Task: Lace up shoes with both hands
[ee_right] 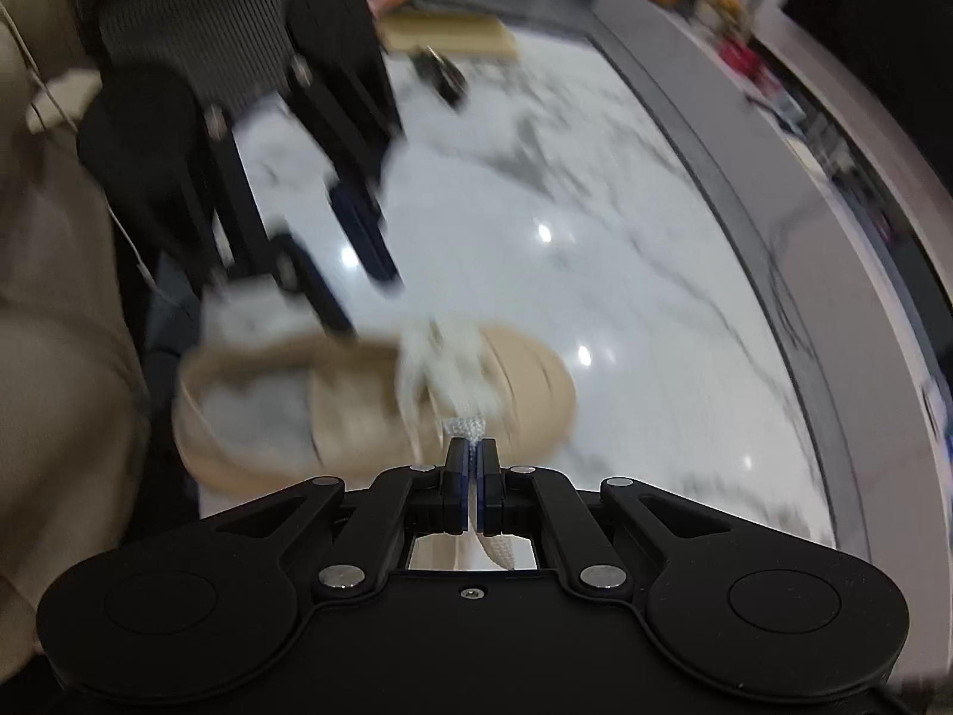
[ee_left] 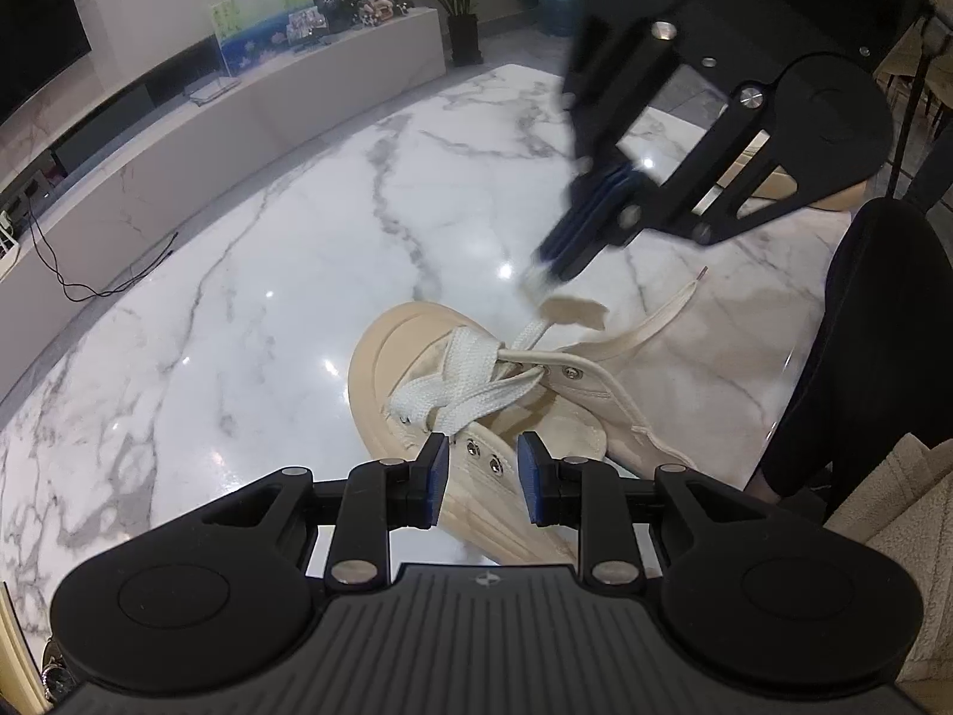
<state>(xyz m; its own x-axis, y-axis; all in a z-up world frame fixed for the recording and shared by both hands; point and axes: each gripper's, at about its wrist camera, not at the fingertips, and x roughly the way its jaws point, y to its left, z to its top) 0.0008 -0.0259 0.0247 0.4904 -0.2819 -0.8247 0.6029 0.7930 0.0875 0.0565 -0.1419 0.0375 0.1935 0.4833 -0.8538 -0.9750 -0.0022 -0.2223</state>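
Note:
A beige high-top shoe (ee_left: 417, 351) lies on its side on the marble table (ee_left: 268, 298), toe pointing away in the left wrist view. White lace (ee_left: 452, 381) crosses its lower eyelets. My left gripper (ee_left: 482, 450) sits at the near eyelet flap, with the canvas filling the narrow gap between its blue pads (ee_left: 438, 476). My right gripper (ee_left: 539, 283) hangs above the shoe, blurred and shut on a strand of the lace. In the right wrist view the lace (ee_right: 467, 429) runs from the shut pads (ee_right: 472, 459) down to the shoe (ee_right: 524, 381). The other lace end (ee_left: 679, 298) lies loose on the table.
A person's dark leg (ee_left: 863, 357) and a cream garment (ee_left: 905, 512) border the table at the right. A long low console (ee_left: 238, 119) with a cable stands beyond the far edge. In the right wrist view a flat box (ee_right: 447, 36) and a small dark object (ee_right: 444, 74) lie at the table's far end.

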